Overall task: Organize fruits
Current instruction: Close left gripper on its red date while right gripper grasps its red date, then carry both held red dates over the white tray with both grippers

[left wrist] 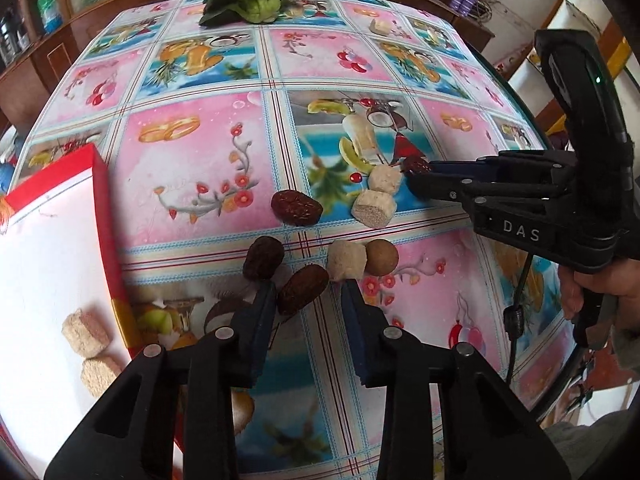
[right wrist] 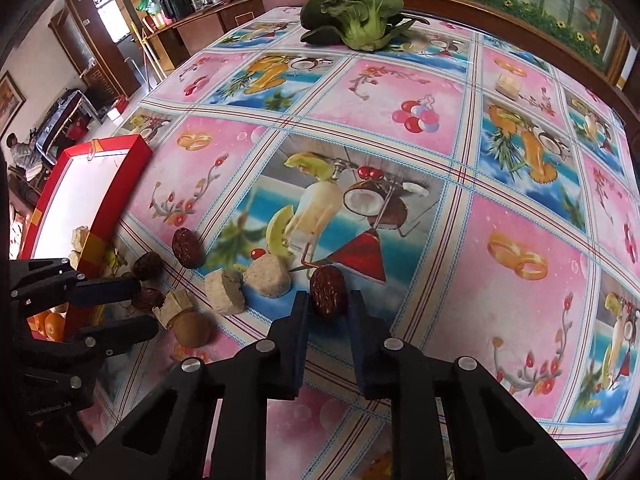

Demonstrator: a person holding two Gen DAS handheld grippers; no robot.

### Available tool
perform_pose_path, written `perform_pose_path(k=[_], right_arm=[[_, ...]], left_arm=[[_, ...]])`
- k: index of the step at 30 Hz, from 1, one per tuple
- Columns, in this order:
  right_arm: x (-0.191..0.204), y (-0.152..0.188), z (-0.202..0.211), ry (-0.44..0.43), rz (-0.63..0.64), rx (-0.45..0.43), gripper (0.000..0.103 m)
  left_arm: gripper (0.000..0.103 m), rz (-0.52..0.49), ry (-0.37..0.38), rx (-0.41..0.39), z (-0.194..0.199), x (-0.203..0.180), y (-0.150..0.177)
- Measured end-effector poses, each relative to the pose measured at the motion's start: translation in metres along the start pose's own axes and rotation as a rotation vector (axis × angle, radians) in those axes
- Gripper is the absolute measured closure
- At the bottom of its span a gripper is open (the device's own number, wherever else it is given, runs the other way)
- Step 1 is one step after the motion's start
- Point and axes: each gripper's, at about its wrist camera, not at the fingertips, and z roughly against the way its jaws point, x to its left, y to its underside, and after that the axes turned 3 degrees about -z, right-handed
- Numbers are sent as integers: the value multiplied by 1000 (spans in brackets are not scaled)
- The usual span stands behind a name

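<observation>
The right hand-held gripper [right wrist: 328, 300] pinches a red date [right wrist: 328, 294] on the bench [right wrist: 520, 220], the left hand-held gripper [left wrist: 308, 284] spread around another date [left wrist: 303, 289]; two biscuit-like pieces [left wrist: 94, 350] lie in the red box [left wrist: 48, 240] to its left, most fruits still scattered ahead.

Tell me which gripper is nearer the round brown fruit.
Left. The left gripper has its fingertips just beside the round brown fruit; the right gripper sits farther off, around a red date.

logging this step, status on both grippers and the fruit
Right gripper closing around a red date, contact unclear. Left gripper open over another date. Red box at left, path unobstructed.
</observation>
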Motion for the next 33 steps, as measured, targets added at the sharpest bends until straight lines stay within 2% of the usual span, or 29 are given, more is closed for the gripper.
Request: perform_pose_path(k=[1,4,9,19,33], right_arm=[[0,1,1,0,0,0,84],[-2,6,4,-10,-17,-3,84],[-1,14,9,-26,-55,-4,85],[10,19,28,-69,-68,-26,85],[38,5,35,-98,-23,-53,85]], left_arm=[[72,-5,0,6,-2,0,0],[87,-33,-16,7,-4,-2,2],[88,-74,-33,15,-2,-11,6],[88,65,63,-37,21,2,12],[88,103,75,-107,52,16,13]])
